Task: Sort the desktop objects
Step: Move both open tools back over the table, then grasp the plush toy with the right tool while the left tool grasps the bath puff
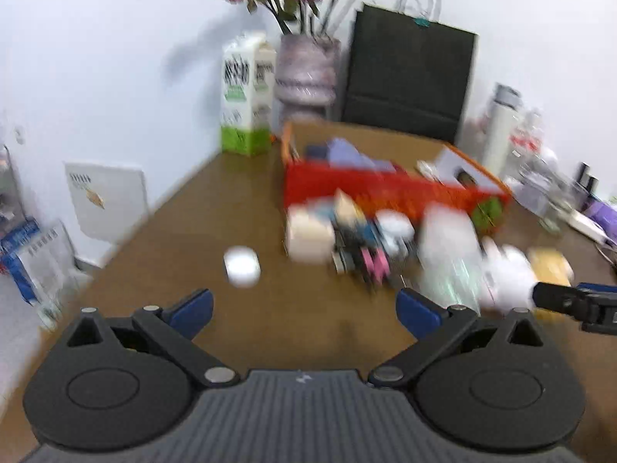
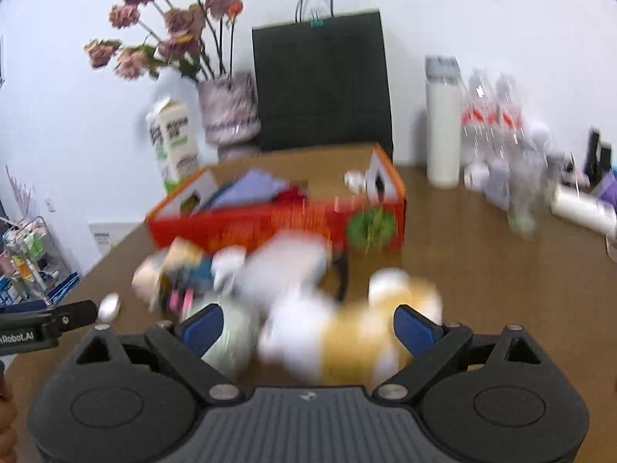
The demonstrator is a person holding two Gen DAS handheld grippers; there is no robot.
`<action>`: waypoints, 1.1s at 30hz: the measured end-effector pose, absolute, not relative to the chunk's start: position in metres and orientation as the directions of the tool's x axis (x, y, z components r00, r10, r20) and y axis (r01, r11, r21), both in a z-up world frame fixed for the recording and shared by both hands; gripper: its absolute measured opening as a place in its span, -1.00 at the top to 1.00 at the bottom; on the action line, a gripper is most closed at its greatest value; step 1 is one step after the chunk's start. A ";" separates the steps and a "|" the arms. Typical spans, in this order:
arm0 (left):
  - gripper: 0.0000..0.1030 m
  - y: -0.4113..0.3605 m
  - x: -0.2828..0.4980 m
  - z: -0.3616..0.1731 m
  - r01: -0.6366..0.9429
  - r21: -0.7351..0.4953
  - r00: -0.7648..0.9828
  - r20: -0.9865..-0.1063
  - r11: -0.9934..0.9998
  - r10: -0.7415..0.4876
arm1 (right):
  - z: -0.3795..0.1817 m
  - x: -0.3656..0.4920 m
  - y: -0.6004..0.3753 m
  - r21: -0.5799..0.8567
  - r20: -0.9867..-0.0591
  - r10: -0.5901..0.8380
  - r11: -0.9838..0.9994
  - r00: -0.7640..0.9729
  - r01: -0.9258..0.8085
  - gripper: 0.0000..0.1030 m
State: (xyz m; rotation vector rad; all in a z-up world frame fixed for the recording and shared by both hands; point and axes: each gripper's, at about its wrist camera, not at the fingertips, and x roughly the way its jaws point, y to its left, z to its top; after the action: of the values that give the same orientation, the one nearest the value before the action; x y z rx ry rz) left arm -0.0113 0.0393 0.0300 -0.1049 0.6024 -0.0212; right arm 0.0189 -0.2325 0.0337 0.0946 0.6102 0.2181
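Note:
A blurred pile of small desktop objects lies on the brown table in front of a red-orange open box. A small white round object lies apart to the pile's left. My left gripper is open and empty above bare table, short of the pile. In the right wrist view the pile sits ahead, and a white-and-yellow packet lies between my right gripper's fingers. My right gripper is open; whether it touches the packet is lost in blur. The box stands behind.
A milk carton, a vase of dried flowers and a black paper bag stand at the back by the wall. A white flask and bottles crowd the right. The table's left edge drops off.

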 end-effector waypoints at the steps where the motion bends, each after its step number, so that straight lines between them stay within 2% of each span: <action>1: -1.00 0.038 -0.020 0.025 0.015 -0.104 0.817 -0.572 0.994 -0.072 | 0.025 0.006 -0.232 0.155 -0.567 0.232 0.972 0.790 -0.174 -0.84; 5: -1.00 0.028 -0.042 0.015 0.047 -0.032 0.825 -0.562 0.998 -0.057 | 0.008 -0.029 -0.234 0.162 -0.596 0.231 0.973 0.769 -0.166 -0.84; 8: -1.00 0.023 -0.043 0.011 0.030 0.010 0.825 -0.565 0.999 -0.019 | 0.001 -0.043 -0.233 0.112 -0.609 0.204 0.979 0.767 -0.171 -0.84; 10: -1.00 0.022 -0.040 0.008 0.025 0.015 0.810 -0.587 1.000 -0.011 | -0.004 -0.044 -0.234 0.089 -0.625 0.182 0.983 0.759 -0.162 -0.84; 15: -1.00 0.022 -0.034 -0.001 0.031 0.030 0.767 -0.642 0.999 -0.004 | -0.008 -0.047 -0.245 0.139 -0.631 0.177 0.984 0.755 -0.115 -0.84; 21: -1.00 0.031 -0.030 -0.005 0.046 -0.036 0.751 -0.658 0.998 -0.059 | -0.011 -0.043 -0.243 0.126 -0.640 0.159 0.987 0.752 -0.101 -0.84; 25: -1.00 0.020 -0.029 -0.002 0.072 0.006 0.742 -0.668 0.997 -0.049 | -0.009 -0.040 -0.244 0.130 -0.639 0.166 0.986 0.751 -0.107 -0.84; 28: -1.00 0.008 -0.019 0.013 0.143 -0.031 0.757 -0.641 0.989 -0.129 | 0.003 -0.036 -0.260 0.231 -0.570 0.228 0.966 0.790 -0.112 -0.83; 30: -1.00 -0.006 -0.007 0.028 0.208 0.003 0.791 -0.589 0.978 -0.166 | 0.013 -0.026 -0.275 0.337 -0.512 0.288 0.934 0.810 -0.119 -0.81; 33: -0.97 -0.032 0.019 0.040 0.265 0.081 0.834 -0.519 0.961 -0.187 | 0.021 0.005 -0.287 0.390 -0.496 0.283 0.917 0.821 -0.081 -0.53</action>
State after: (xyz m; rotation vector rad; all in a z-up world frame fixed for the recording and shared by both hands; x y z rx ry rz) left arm 0.0186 -0.0316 0.0401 0.1525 0.5330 -0.2404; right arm 0.0050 -0.2867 0.0214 0.3647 0.5783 0.1984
